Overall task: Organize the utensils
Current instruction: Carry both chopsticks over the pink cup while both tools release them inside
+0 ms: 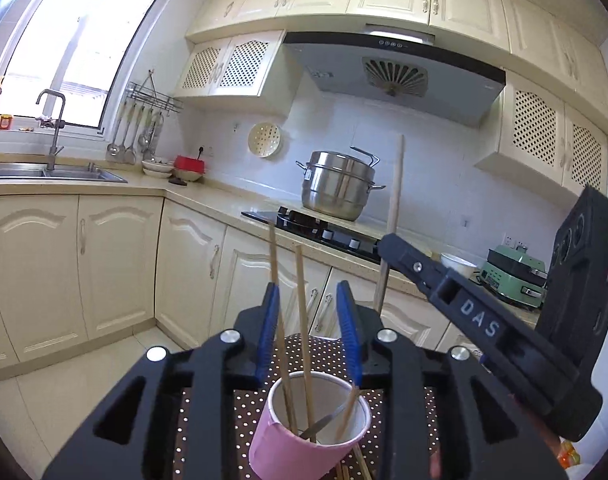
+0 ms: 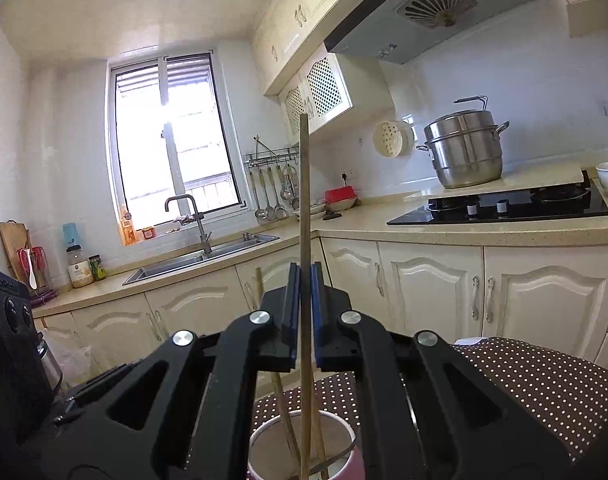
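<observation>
A pink paper cup [image 1: 299, 452] stands on the brown polka-dot cloth [image 1: 328, 354], close under my left gripper [image 1: 308, 292]. Two wooden chopsticks [image 1: 301, 300] rise out of the cup between its blue pads, which stand apart, so it is open. One of the chopsticks runs close along the left pad [image 1: 268, 332]. A thin metal utensil [image 1: 324, 424] also lies in the cup. My right gripper [image 2: 304, 276] is shut on a third chopstick [image 2: 304, 184], held upright with its lower end inside the cup [image 2: 344, 462]. In the left wrist view that gripper [image 1: 390, 246] comes in from the right.
Cream cabinets and a stone counter run behind, with a black gas hob [image 2: 504, 206], a steel steamer pot [image 1: 336, 186], a sink with a tap [image 2: 199, 254] and a green appliance [image 1: 512, 278]. A few more chopsticks [image 1: 360, 466] lie on the cloth beside the cup.
</observation>
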Demonstrator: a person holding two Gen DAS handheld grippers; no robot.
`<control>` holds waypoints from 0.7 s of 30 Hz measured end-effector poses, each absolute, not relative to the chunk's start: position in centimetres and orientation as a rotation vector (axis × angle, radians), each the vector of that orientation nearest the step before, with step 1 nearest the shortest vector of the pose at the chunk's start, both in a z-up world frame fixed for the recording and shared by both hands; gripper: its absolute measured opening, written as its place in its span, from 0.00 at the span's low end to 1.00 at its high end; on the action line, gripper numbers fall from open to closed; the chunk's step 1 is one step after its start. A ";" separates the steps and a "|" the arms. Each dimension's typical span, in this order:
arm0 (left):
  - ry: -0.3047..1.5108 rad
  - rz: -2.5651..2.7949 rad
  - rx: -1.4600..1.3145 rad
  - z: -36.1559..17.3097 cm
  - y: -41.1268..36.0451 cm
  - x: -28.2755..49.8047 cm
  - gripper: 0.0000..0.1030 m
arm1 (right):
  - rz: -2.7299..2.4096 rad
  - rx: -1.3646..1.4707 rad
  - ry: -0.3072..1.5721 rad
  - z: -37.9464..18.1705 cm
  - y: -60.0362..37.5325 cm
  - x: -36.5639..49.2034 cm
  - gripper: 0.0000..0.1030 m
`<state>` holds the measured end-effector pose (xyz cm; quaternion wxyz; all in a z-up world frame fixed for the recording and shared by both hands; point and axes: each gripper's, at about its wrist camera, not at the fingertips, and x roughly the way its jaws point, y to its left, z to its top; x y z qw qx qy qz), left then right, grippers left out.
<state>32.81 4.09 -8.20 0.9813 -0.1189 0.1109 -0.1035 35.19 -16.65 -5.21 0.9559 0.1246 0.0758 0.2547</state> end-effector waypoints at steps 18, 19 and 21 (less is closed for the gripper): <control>0.219 0.023 -0.070 -6.6 4.2 28.4 0.61 | 0.501 0.164 0.204 -6.1 -16.4 30.5 0.06; 0.219 0.028 -0.063 -6.6 4.2 28.2 0.61 | 0.499 0.160 0.209 -6.2 -16.4 30.3 0.06; 0.224 0.037 -0.047 -6.6 4.1 28.0 0.63 | 0.497 0.157 0.216 -6.5 -16.4 30.0 0.06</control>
